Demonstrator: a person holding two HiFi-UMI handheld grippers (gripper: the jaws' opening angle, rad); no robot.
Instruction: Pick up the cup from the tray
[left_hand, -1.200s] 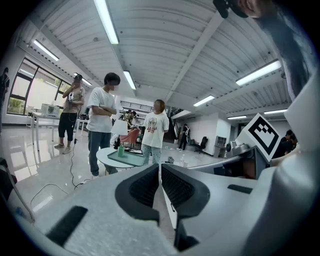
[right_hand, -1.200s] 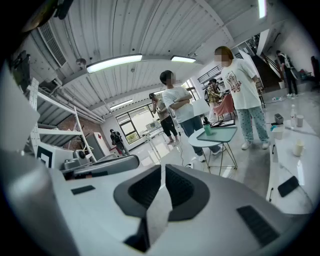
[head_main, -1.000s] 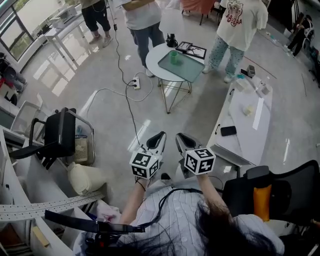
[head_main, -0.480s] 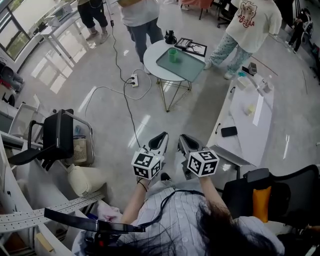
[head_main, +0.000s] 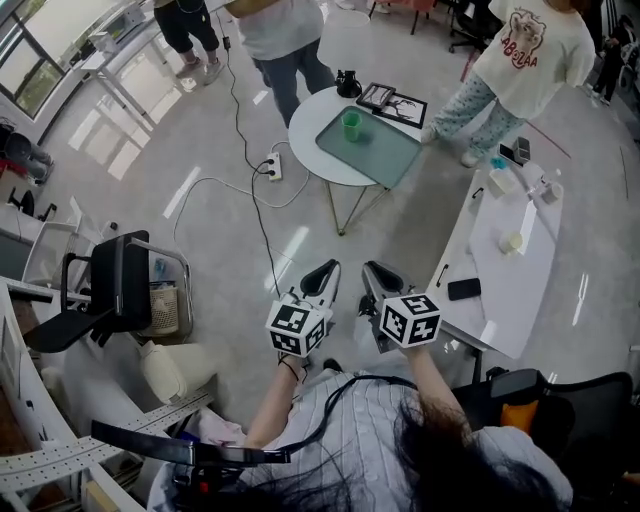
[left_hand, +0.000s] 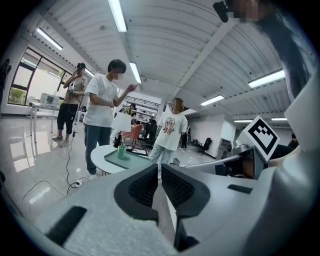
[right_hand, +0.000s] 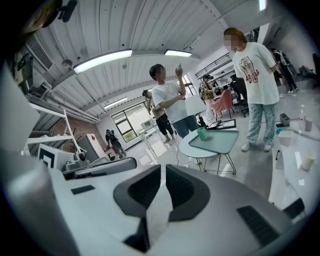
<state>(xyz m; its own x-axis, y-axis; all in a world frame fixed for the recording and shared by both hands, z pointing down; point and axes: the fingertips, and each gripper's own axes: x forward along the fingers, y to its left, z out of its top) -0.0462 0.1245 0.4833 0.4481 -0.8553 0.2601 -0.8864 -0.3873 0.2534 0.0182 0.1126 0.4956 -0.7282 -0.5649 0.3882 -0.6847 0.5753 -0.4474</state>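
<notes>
A green cup (head_main: 351, 124) stands upright on a teal tray (head_main: 385, 155) on a round white table (head_main: 305, 135), far ahead of me across the floor. My left gripper (head_main: 325, 270) and right gripper (head_main: 377, 271) are held side by side close to my body, both shut with nothing in them, well short of the table. From the left gripper view, the cup (left_hand: 121, 151) on the tray (left_hand: 132, 161) shows beyond the closed left gripper (left_hand: 159, 172). The right gripper view has the cup (right_hand: 201, 133) and tray (right_hand: 220, 142) past the closed right gripper (right_hand: 163, 175).
Two people (head_main: 285, 40) (head_main: 520, 60) stand at the round table, and picture frames (head_main: 395, 102) lie on it. A power strip with cable (head_main: 272, 166) lies on the floor. A long white table (head_main: 510, 255) runs on the right; a black chair (head_main: 115, 285) is left.
Both grippers stay shut and together, drifting slightly up the picture. The view has shifted: the white table and the dark chair at the right have slid lower and rightward.
</notes>
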